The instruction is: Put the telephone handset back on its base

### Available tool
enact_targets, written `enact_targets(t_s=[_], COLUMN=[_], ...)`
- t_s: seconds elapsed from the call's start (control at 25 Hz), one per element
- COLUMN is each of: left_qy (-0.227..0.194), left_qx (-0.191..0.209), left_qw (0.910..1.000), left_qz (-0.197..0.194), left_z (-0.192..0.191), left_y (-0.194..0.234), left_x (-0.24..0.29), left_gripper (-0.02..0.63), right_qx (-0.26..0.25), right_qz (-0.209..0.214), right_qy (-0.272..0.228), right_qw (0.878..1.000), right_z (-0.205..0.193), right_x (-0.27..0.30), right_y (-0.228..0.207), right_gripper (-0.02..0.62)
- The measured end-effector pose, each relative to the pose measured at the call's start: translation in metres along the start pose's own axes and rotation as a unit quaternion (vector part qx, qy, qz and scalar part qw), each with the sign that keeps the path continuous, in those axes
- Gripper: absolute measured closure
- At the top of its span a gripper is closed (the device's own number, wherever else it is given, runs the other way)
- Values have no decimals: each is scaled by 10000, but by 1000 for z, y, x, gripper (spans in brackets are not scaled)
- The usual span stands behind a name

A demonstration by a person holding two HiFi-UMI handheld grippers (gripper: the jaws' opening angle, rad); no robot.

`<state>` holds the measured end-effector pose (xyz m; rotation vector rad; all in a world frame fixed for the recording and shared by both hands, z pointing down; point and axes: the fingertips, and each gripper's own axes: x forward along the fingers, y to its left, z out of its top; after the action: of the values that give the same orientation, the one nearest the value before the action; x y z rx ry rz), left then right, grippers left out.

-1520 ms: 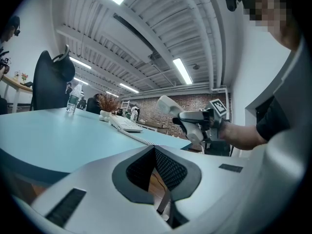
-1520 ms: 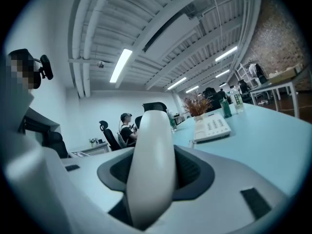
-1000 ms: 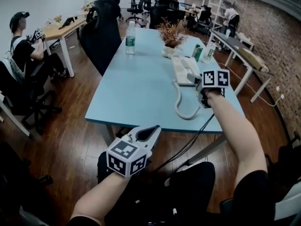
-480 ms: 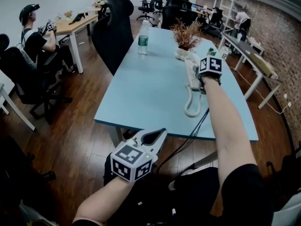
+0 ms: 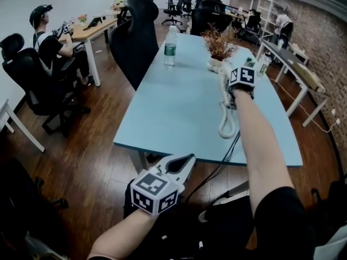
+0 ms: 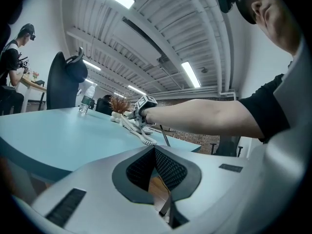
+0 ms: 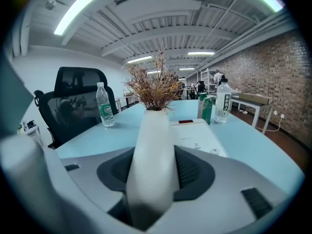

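My right gripper (image 7: pixel 154 170) is shut on the white telephone handset (image 7: pixel 152 140), which stands lengthwise between the pads. Just beyond and to the right of it lies the white phone base (image 7: pixel 197 135), flat on the light blue table (image 5: pixel 173 107). In the head view the right gripper (image 5: pixel 237 90) is stretched out over the base (image 5: pixel 223 82), and the coiled cord (image 5: pixel 228 124) hangs down to the tabletop. My left gripper (image 5: pixel 186 160) hangs below the table's near edge, shut and with nothing in it; its pads meet at the tips (image 6: pixel 155 150).
A dried plant in a white vase (image 7: pixel 155 89), a water bottle (image 7: pixel 104 106), a green carton (image 7: pixel 205 109) and a second bottle (image 7: pixel 223 101) stand behind the phone. Black office chairs (image 5: pixel 135 37) line the table's left side. A person (image 5: pixel 51 45) sits at another desk.
My right arm has reached farther across the table, carrying the handset up to the phone base. The left gripper has stayed put, still shut.
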<state>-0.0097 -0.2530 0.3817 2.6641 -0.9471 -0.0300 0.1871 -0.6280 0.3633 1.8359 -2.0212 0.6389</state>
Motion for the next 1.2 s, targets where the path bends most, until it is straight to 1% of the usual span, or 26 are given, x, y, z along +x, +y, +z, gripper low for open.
enact_targets(t_s=[0.04, 0.08, 0.16, 0.24, 0.36, 0.4, 0.44, 0.48, 0.52, 0.56, 0.6, 0.64, 0.68, 0.76, 0.84, 0.88, 0.92, 1.04, 1.08, 1.12, 1.2], left_qy=[-3, -6, -13, -15, -3, 4, 4, -5, -14, -16, -5, 14, 35, 58, 55, 60, 75, 153, 165, 168, 154], left_qx=[-12, -21, -25, -23, -10, 4, 19, 40, 67, 92, 107, 111, 111, 125, 162, 190, 214, 107, 65, 62, 122], left_qw=[10000, 10000, 10000, 10000, 10000, 10000, 10000, 10000, 10000, 9999, 9999, 9999, 9998, 9997, 9996, 9994, 9993, 9993, 9993, 9992, 9992], left_qz=[11, 19, 28, 32, 6, -8, -25, -46, -68, -87, -105, -122, -141, -184, -241, -272, -299, -328, -337, -346, -352], left_z=[0, 0, 0, 0, -2, -2, -2, -2, -1, -1, -1, -3, -4, -5, -5, -6, -7, -13, -13, -13, -11], left_y=[-4, -6, -6, -4, -5, -6, -8, -10, -12, -14, -16, -17, -19, -25, -34, -38, -42, -46, -47, -49, -53], left_x=[-5, -7, -9, -7, -4, -3, -3, -2, -1, 0, 0, 1, 1, 2, 2, 2, 3, 2, 1, 1, 1], left_gripper=[609, 609, 609, 609, 609, 609, 609, 609, 609, 609, 609, 609, 609, 609, 609, 609, 609, 609, 609, 609, 609], right_qx=[9, -9, -126, -213, -192, -175, -111, 42, 284, 551, 753, 824, 770, 527, 453, 588, 832, 1583, 1710, 1783, 1840], right_qz=[9, 28, 61, 27, 21, 120, 315, 620, 1033, 1529, 2038, 2483, 2833, 3280, 3399, 3469, 3645, 4364, 4490, 4544, 4550], right_qy=[15, 4, -92, -152, -211, -276, -381, -525, -705, -902, -1093, -1260, -1395, -1564, -1607, -1578, -1537, -1559, -1598, -1626, -1630], right_qw=[10000, 10000, 9999, 9997, 9996, 9994, 9987, 9967, 9917, 9826, 9700, 9569, 9457, 9302, 9255, 9227, 9147, 8719, 8623, 8575, 8559], right_z=[-2, -3, 2, 8, 9, 9, 9, 10, 9, 6, 0, -9, -20, -46, -75, -90, -105, -141, -152, -163, -184], right_x=[-4, -7, -9, -12, -23, -29, -37, -47, -61, -79, -100, -123, -148, -198, -247, -270, -292, -355, -371, -383, -400], right_y=[2, 5, 9, 8, 1, 1, 4, 9, 18, 30, 43, 56, 67, 81, 81, 79, 79, 88, 88, 87, 82], right_gripper=[368, 350, 273, 268, 270, 270, 272, 299, 359, 421, 469, 516, 591, 592, 592, 592, 592, 592, 592, 592, 591])
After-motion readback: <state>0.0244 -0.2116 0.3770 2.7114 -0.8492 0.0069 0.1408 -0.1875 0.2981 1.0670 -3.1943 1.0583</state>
